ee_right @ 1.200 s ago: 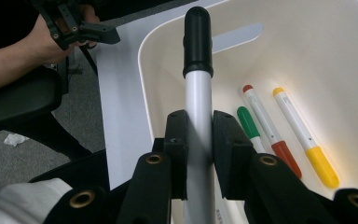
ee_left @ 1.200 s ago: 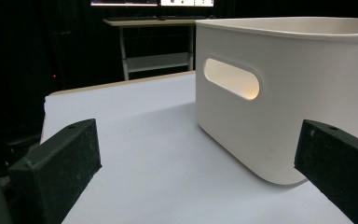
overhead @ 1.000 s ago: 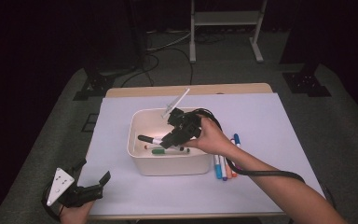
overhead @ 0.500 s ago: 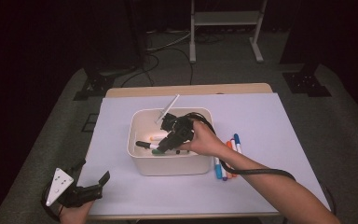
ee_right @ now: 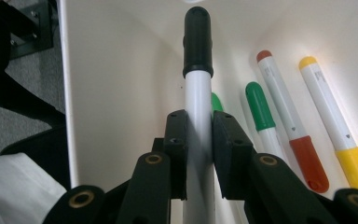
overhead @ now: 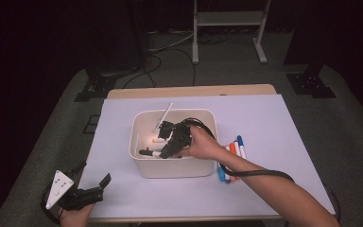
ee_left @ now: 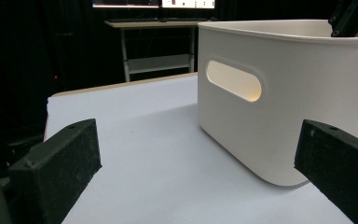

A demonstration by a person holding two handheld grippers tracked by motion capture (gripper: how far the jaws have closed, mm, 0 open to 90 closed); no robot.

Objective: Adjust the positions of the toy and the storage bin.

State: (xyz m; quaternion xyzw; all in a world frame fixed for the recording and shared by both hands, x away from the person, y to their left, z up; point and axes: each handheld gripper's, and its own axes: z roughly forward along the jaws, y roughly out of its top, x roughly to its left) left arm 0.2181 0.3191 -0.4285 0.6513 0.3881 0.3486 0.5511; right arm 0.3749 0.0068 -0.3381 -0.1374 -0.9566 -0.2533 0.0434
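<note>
A white bin [overhead: 175, 168] stands mid-table on the pale sheet. My right gripper [overhead: 164, 149] reaches down into it from the right, shut on a white marker with a black cap [ee_right: 197, 42]. That marker points along the bin's inner wall. On the bin floor beside it lie a green-capped marker [ee_right: 259, 106], a red-ended one [ee_right: 289, 126] and a yellow one [ee_right: 331, 126]. My left gripper [overhead: 94, 189] rests at the table's near left corner, open with nothing between its fingers. It faces the bin's handle side [ee_left: 279, 93].
Several coloured markers [overhead: 234, 152] lie on the sheet just right of the bin. A thin white rod [overhead: 163, 116] slants over the bin's far rim. The right gripper's cable [overhead: 260, 174] loops by the forearm. Dark floor and a desk frame lie beyond the table.
The right gripper has sunk lower into the bin and shifted left with the marker still in its jaws. The left gripper has stayed put.
</note>
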